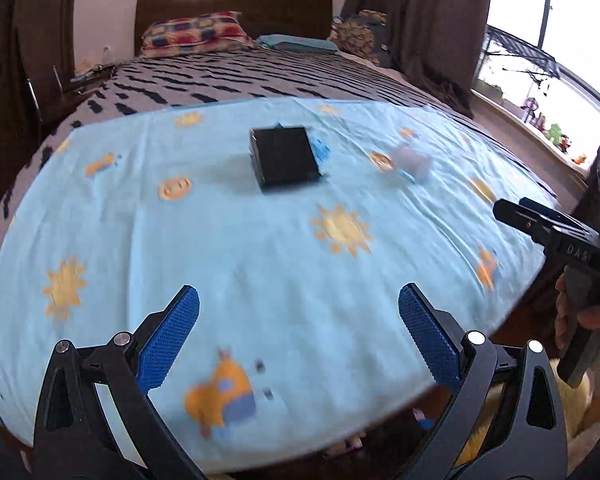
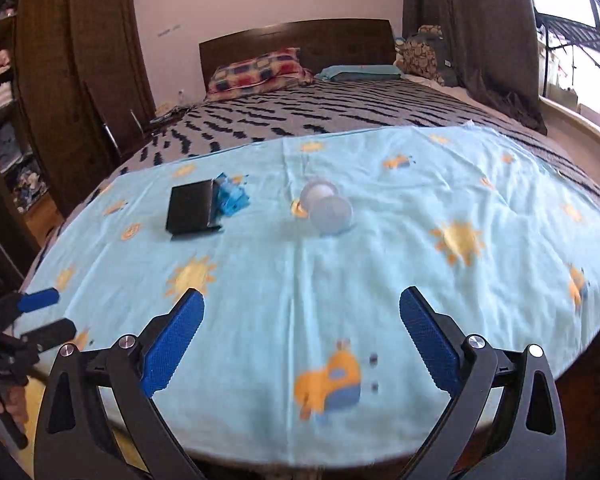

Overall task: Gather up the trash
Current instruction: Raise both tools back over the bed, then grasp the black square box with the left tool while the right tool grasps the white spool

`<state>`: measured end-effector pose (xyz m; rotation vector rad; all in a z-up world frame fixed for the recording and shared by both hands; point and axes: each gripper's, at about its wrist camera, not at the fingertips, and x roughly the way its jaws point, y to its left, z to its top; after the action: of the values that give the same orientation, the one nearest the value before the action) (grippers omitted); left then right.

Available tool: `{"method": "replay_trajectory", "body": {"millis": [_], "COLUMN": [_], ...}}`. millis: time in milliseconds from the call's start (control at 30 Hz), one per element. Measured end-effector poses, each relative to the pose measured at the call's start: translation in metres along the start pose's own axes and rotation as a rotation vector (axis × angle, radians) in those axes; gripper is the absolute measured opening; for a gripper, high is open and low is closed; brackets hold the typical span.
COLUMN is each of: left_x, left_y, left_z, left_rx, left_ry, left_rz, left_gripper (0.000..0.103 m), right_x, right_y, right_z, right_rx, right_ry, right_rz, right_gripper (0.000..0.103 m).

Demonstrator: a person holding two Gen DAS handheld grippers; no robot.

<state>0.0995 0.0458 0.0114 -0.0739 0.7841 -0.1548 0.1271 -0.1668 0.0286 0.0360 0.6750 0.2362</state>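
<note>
A black box (image 1: 284, 156) (image 2: 192, 210) lies on the light-blue printed sheet (image 1: 260, 264) (image 2: 284, 280) spread over the bed. A crumpled blue scrap (image 1: 321, 150) (image 2: 232, 196) rests against the box's far right side. To the right of them lie clear plastic cups (image 2: 326, 206), seen blurred as clear cups (image 1: 414, 160) in the left wrist view. My left gripper (image 1: 300, 314) (image 2: 46, 316) hangs open above the sheet's near edge with nothing between its blue pads. My right gripper (image 2: 302, 314) is open too and holds nothing. Only its body (image 1: 560, 240) shows at the right edge of the left wrist view.
A grey and black striped cover (image 2: 340, 116) runs back to a checked pillow (image 2: 260, 70), a teal pillow (image 2: 360, 72) and a dark headboard (image 2: 300, 38). A brown wardrobe (image 2: 80, 80) stands left. Curtains and a window sill with toys (image 1: 556, 136) are right.
</note>
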Motion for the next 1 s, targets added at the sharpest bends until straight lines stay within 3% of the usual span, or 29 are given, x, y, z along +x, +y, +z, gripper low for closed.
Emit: {"method": "replay_trajectory", "body": {"millis": [233,433,867,1000], "left_x": [0.043,0.086,0.161,0.172], "left_y": [0.006,0.008,0.003,0.003], "left_z": [0.043,0.072,0.107,0.109], "left_rx": [0.017,-0.03,-0.079,-0.077], "left_ry": [-0.021,0.0,0.05,0.072], "left_rz": [0.073,0.068,0.126,0.114], "left_gripper": [0.095,0.095,0.094,0.085], "right_x": [0.069,0.108,0.131,0.137], "right_y": [-0.012,-0.024,-0.027,-0.025], "right_z": [0.033,0.043,0.048,0.048], "right_rx": [0.035,0.076,0.095,0.081], "right_ry": [0.028,0.068,0.076,0.096], "right_rz": [-0.045,-0.082,-0.045,-0.033], "right_gripper": [0.099,0.098,0.093,0.083]}}
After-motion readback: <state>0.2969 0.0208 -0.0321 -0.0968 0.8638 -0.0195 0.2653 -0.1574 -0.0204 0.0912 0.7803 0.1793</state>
